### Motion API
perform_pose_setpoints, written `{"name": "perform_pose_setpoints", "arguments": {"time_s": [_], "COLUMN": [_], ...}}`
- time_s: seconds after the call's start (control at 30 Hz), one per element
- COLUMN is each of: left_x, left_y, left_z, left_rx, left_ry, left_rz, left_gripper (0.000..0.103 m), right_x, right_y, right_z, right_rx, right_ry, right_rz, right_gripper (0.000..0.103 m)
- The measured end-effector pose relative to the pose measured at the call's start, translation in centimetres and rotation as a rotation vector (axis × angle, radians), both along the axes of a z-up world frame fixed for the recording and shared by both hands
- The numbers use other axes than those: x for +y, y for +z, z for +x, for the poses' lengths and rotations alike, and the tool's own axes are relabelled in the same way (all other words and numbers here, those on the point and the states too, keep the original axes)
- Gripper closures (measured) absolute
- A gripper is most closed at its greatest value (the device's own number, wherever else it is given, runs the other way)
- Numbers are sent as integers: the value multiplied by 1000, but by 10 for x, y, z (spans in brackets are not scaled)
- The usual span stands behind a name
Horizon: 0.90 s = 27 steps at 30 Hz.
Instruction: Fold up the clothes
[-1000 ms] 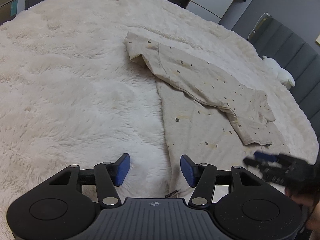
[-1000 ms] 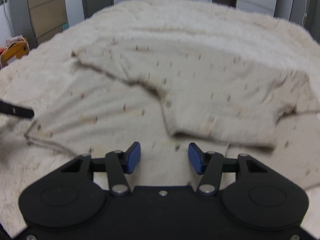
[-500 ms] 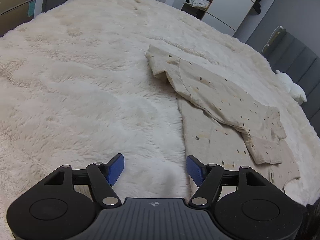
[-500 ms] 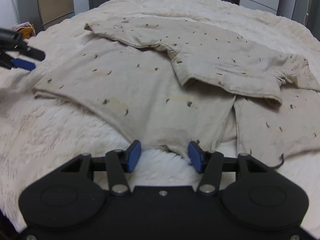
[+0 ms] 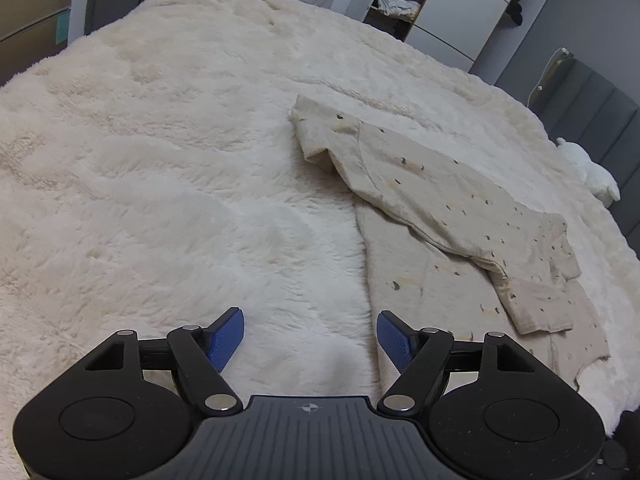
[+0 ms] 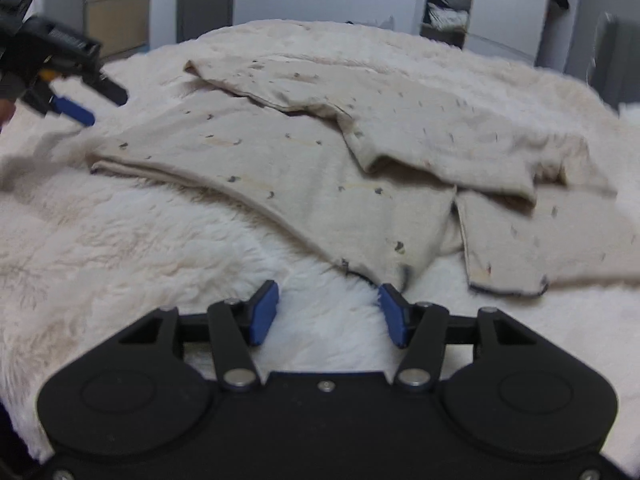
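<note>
Both grippers, left (image 5: 310, 334) and right (image 6: 328, 314), hold fingers apart over the beige garment (image 6: 304, 168); no writing is legible.

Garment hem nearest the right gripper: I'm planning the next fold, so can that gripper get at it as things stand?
Probably yes. The right gripper is open, the garment hem lies just ahead of its fingertips, and only bare blanket lies between.

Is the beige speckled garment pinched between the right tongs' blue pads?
No: the right tongs stand open over the white fluffy blanket, with the beige speckled garment lying beyond their tips.
</note>
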<state>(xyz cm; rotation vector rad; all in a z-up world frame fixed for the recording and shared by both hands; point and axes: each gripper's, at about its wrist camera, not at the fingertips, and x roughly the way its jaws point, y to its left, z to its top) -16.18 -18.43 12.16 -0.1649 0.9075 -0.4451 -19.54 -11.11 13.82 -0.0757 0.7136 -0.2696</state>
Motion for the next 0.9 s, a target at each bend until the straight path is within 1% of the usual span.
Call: {"name": "perform_pose_setpoints", "arguments": {"time_s": [0.07,0.1,0.13,0.2,0.23,0.3,0.37,0.4,0.47,0.5,0.57,0.7,0.73,0.77,0.83,0.87,0.9], "left_x": [4,6,8,15,17,22,26,28,31,32,33,36,38,41,47,51,54], "left_y": [0,1,1,2,3,4,6,7,8,9,9,9,9,9,6,5,4], "left_z": [1,2,3,5,6,8,9,9,9,10,11,12,13,15,20,23,26], "left_rx": [3,3,3,2,0,-3,-8,-8,-11,-11,-8,-7,-5,1,26,40,49], "left_ry": [15,23,35,66,84,113,132,138,143,142,140,133,136,143,155,160,161], "left_rz": [-14,-19,-25,-42,-49,-57,-67,-74,-85,-88,-88,-88,-95,-116,-190,-242,-295], "left_gripper": [33,33,33,33,33,33,32,32,32,32,32,32,32,32,32,32,32], "right_x": [13,17,26,46,56,67,91,96,114,118,128,131,132,134,136,136,134], "right_y": [11,13,18,21,23,20,11,10,-3,-6,-16,-22,-24,-26,-29,-31,-30], "right_z": [5,6,11,24,31,40,55,57,71,75,88,107,114,117,122,126,128], "right_rx": [-36,-45,-67,-88,-99,-87,-67,-68,-50,-45,-49,-69,-84,-90,-96,-98,-96], "right_ry": [69,85,120,208,252,296,373,384,421,426,428,394,379,378,386,393,392], "right_rz": [-44,-58,-101,-163,-194,-232,-315,-331,-408,-423,-489,-539,-569,-585,-601,-608,-585], "right_gripper": [43,42,41,34,34,33,33,33,33,33,34,37,39,44,54,71,92]}}
